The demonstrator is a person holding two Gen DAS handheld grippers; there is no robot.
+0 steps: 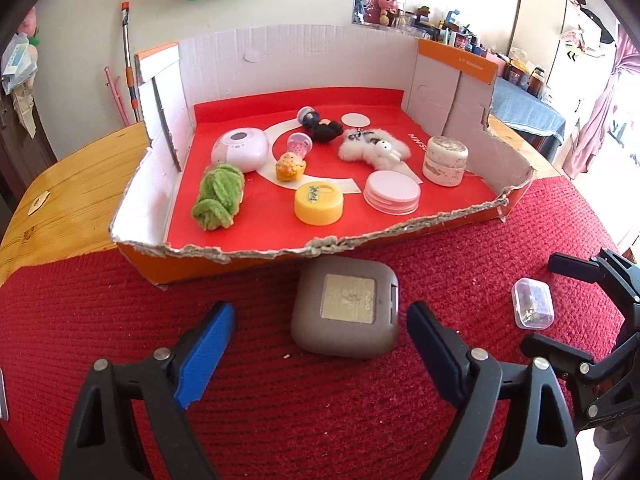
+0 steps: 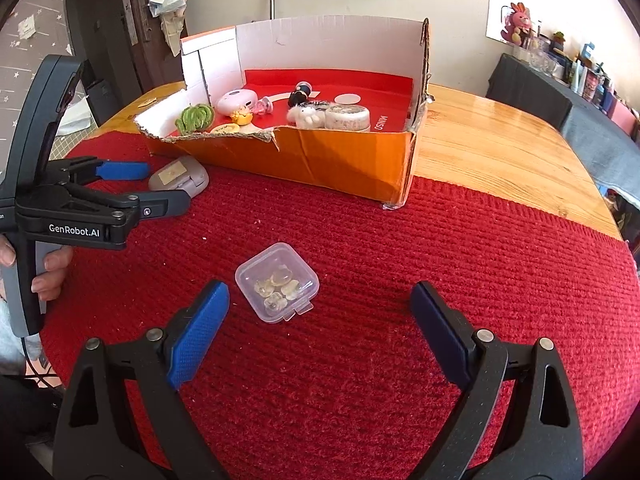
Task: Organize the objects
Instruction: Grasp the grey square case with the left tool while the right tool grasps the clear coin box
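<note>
1. While the round wooden table (image 2: pixel 500 144) is carrying everything, a red knitted cloth (image 2: pixel 360 280) is covering its near part.
2. The torn orange cardboard box with white inner walls and a red floor (image 1: pixel 452 92) is sitting on the far edge of the cloth, partly on bare wood.
3. Inside the box, a white oval plastic device (image 1: pixel 240 150), a green chenille bundle (image 1: pixel 218 196), a fluffy white plush toy (image 1: pixel 376 150), a speckled white round jar (image 1: pixel 445 161), a flat clear round case (image 1: pixel 392 192) and a yellow round puck (image 1: pixel 319 203) are lying well apart from the small figurines at the centre.
4. The left gripper (image 1: pixel 320 344) is hovering over the cloth with its jaws standing wide, the blue pads (image 1: pixel 208 350) on either side of the grey case but not touching it.
5. The right gripper (image 2: pixel 320 332) is standing spread wide and holding nothing, pointing down at the cloth.
6. The grey rounded-square case with a pale label (image 1: pixel 346 312) is lying on the cloth just in front of the box's torn front wall.
7. The small clear plastic box of pale beads (image 2: pixel 277 282) is lying on the cloth just ahead of the right gripper's pads, nearer the left-hand pad, untouched.
8. A person's hand (image 2: pixel 48 276) is gripping the left gripper's handle in the right wrist view.
</note>
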